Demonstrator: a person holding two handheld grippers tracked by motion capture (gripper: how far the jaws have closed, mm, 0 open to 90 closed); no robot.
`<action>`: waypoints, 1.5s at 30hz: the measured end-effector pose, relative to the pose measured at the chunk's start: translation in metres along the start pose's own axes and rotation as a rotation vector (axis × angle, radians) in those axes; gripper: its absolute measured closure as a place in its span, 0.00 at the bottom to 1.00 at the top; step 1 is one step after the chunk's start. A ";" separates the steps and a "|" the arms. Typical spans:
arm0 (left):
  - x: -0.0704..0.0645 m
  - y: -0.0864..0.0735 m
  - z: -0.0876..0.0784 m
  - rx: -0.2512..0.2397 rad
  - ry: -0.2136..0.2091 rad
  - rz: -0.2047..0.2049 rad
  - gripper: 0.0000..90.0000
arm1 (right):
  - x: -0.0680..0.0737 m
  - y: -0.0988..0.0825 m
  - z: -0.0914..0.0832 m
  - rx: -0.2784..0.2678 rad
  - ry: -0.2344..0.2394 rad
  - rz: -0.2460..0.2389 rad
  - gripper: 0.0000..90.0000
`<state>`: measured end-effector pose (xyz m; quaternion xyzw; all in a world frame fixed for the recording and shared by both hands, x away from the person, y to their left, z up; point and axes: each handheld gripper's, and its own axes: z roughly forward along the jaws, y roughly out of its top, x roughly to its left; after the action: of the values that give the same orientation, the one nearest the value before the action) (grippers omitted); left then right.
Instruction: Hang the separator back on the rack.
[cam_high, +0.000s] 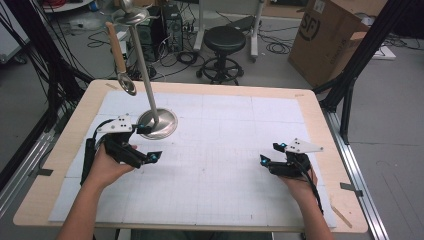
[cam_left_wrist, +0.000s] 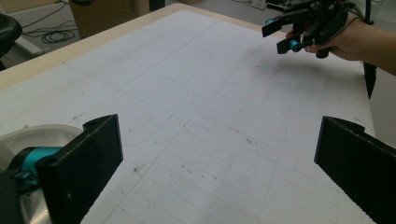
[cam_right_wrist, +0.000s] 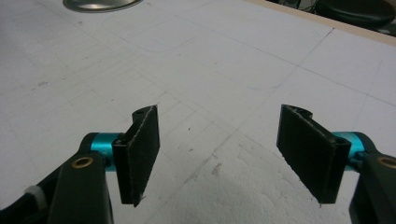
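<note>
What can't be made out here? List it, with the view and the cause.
- Stand, high view: its top is cut off by the upper edge.
- Stand base, left gripper view: mostly hidden behind one of the left gripper fingers and cut by the picture edge.
- Stand base, right gripper view: cut off by the top edge.
- Spoon, high view: how it hangs from the stand is too small to tell.

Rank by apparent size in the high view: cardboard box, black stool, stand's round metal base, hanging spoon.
1. cardboard box
2. black stool
3. hanging spoon and round metal base: too close to rank, one long and thin, one a compact disc.
</note>
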<state>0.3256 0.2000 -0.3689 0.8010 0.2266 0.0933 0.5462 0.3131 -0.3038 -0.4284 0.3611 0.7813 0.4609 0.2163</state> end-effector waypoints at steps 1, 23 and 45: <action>-0.001 -0.002 0.001 0.002 0.006 0.007 0.02 | 0.000 0.000 0.000 0.001 0.002 0.000 0.33; 0.004 -0.027 0.012 0.022 0.050 -0.011 0.02 | 0.007 -0.001 0.003 0.006 0.146 0.016 0.22; 0.004 -0.034 0.020 0.028 0.046 -0.023 0.02 | 0.005 -0.003 -0.005 -0.014 0.148 0.029 0.21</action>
<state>0.3278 0.1954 -0.4079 0.8036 0.2494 0.1021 0.5307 0.3058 -0.3040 -0.4286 0.3361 0.7865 0.4947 0.1537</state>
